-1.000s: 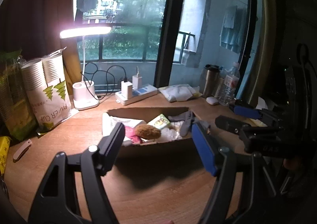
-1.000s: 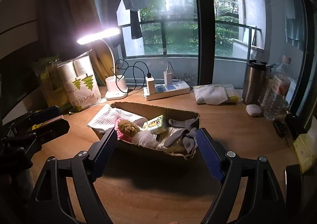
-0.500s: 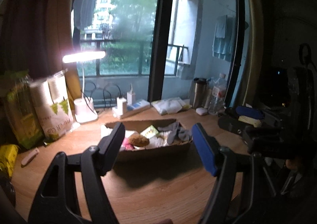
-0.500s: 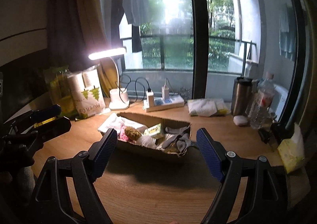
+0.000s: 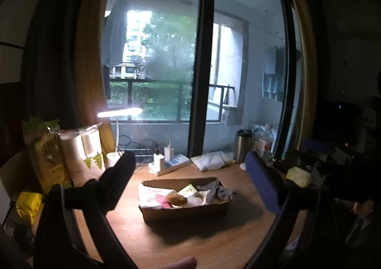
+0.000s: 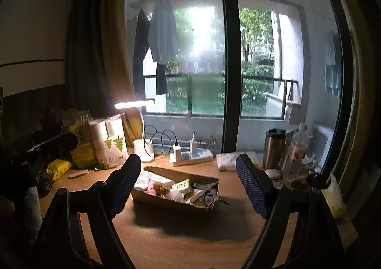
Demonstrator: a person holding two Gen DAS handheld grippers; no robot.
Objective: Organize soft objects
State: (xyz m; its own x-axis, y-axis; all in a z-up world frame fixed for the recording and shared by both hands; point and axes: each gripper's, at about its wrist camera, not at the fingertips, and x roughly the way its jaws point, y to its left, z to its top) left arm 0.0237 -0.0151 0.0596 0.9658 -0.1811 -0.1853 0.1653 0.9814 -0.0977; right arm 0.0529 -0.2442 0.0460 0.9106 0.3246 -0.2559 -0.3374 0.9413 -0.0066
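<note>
Left wrist view looks out over the wooden bench (image 5: 166, 240) at a shallow cardboard box (image 5: 185, 211) set near its middle; the left gripper (image 5: 190, 178) hangs well back from the box with its fingers (image 5: 119, 178) wide and opening further, nothing between them. Right wrist view gives much the same picture; the right gripper (image 6: 188, 183) also stands apart from the box (image 6: 166, 200), its ribbed blue fingers (image 6: 250, 188) spread wide and empty.

The soft things already lie gathered in the box: a white cloth (image 6: 145, 179) at the left end, something pink (image 6: 151, 186) and a brown fuzzy lump (image 6: 162, 188) beside it, a small yellow-green packet (image 6: 182, 184) in the middle, grey gloves (image 6: 207, 194) at the right end, one draping over the rim; I judge they are bundled there so the loose pieces stay in one place and the bench around them is free. Both grippers held off and unloaded suggests the sorting is about done, or a pause before the next pick.

The box runs with its long axis left to right across both views, slightly skewed so its right end sits nearer the cameras in the right wrist view; its open top faces up. A lit desk lamp (image 6: 134, 103) and a power strip (image 6: 193, 158) stand behind it by the window.
</note>
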